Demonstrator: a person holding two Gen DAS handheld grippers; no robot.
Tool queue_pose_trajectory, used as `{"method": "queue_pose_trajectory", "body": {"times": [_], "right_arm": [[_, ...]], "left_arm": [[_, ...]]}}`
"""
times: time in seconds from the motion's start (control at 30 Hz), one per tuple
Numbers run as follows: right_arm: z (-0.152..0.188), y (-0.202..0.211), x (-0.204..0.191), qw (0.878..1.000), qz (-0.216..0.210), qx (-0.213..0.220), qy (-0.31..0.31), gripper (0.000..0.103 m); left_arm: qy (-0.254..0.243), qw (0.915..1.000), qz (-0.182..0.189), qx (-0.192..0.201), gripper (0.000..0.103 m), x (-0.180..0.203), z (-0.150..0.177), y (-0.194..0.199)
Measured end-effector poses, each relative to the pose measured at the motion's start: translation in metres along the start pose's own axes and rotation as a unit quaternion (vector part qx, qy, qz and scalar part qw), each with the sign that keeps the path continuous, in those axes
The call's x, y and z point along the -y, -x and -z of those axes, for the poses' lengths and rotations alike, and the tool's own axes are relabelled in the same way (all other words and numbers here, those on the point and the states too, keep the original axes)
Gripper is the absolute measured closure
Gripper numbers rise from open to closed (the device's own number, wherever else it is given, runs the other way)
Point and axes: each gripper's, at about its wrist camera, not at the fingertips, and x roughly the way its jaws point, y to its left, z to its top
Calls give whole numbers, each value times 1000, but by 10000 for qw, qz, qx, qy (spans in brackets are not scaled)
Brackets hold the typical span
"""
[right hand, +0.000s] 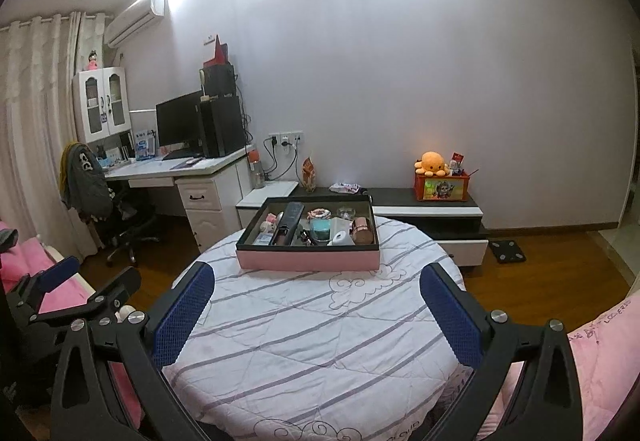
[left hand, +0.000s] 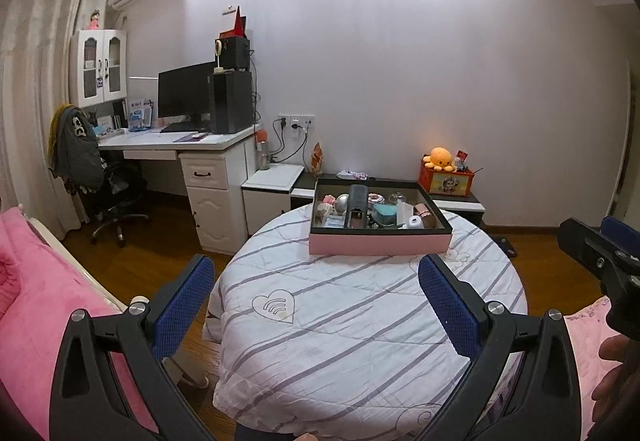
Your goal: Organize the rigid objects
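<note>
**Both claws wide apart, box of oddments at the far edge**

Bedroom light falls on a round surface (left hand: 360, 321) under a striped quilt, and the task's things sit together at its far edge: a shallow pink-sided box (right hand: 307, 258) holding a jumble of hard items. Among them I can pick out a long dark device (right hand: 287, 227) lying slantwise, a teal case (right hand: 321, 230), a white roll (right hand: 342, 239) and a copper-coloured jar (right hand: 362, 230); the smaller pieces are too crowded to name. All the quilt nearer than the box is bare.

That fits either a box yet to be sorted or one into which everything has been gathered, so I would not name the next move. Any reach into it should come from above, taking one piece at a time, since the items touch and overlap.

Left claw (left hand: 316, 305) and right claw (right hand: 318, 311) both hover over the near edge, level, pointing at the box, fingers spread wide and holding nothing.
</note>
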Motion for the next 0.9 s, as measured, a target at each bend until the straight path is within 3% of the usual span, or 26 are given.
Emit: {"method": "queue_pose_trajectory", "body": {"times": [0.5, 0.9], "right_arm": [[7, 7, -2, 10000, 25, -40, -11, 0], [5, 4, -1, 10000, 54, -28, -33, 0]], "left_arm": [[-32, 9995, 16, -307, 0, 9, 9, -11], [-171, 9997, -74, -178, 0, 13, 10, -6]]}}
